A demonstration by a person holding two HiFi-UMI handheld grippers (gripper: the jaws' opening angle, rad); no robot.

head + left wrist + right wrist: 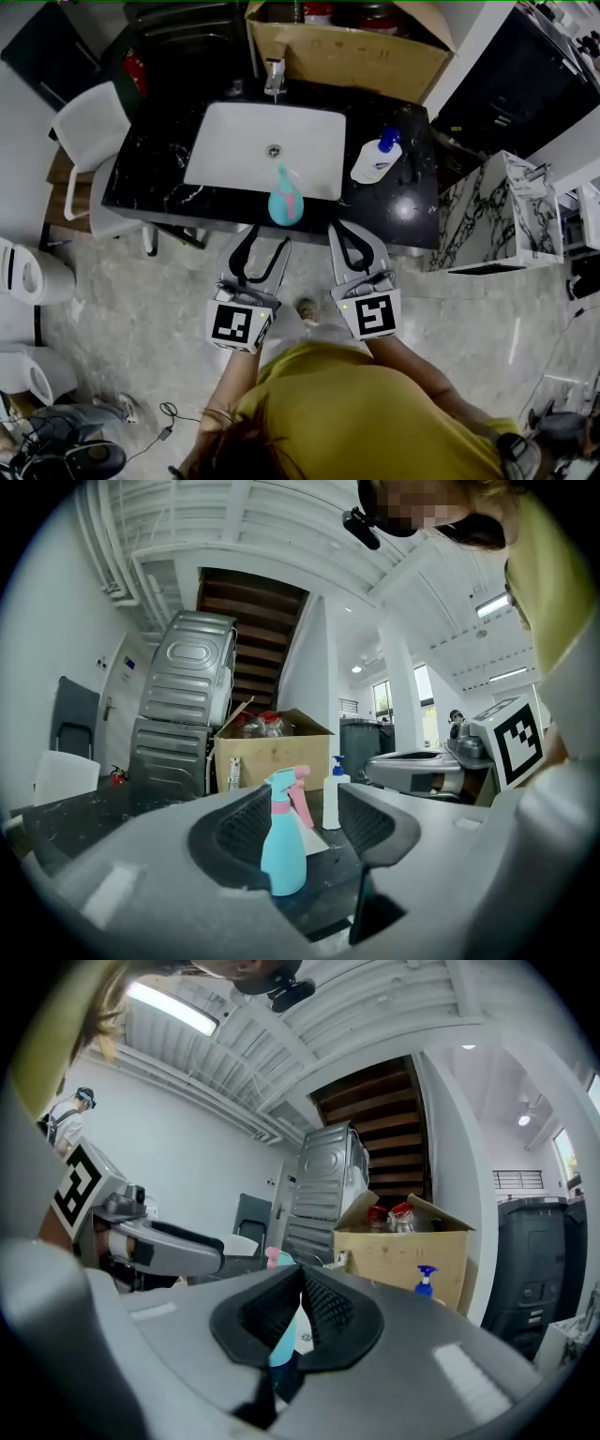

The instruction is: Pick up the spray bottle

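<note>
- The left claw [265, 239] is held level at counter height. Its jaws are apart with nothing pressed between them, a gap that looks wide enough to slide around a bottle body.
- The spray bottle [283, 841] stands upright just ahead of that gap and lined up with it, touching neither pad. It is on the front edge of the counter [150, 164], so it is probably easy to reach.
- The right claw [352, 234] has its jaws together and empty. The bottle is ahead and to its left, so this claw seems to be only on standby.
- A pump bottle [377, 157] stands ahead and right of the right claw, well apart from the approach.
</note>
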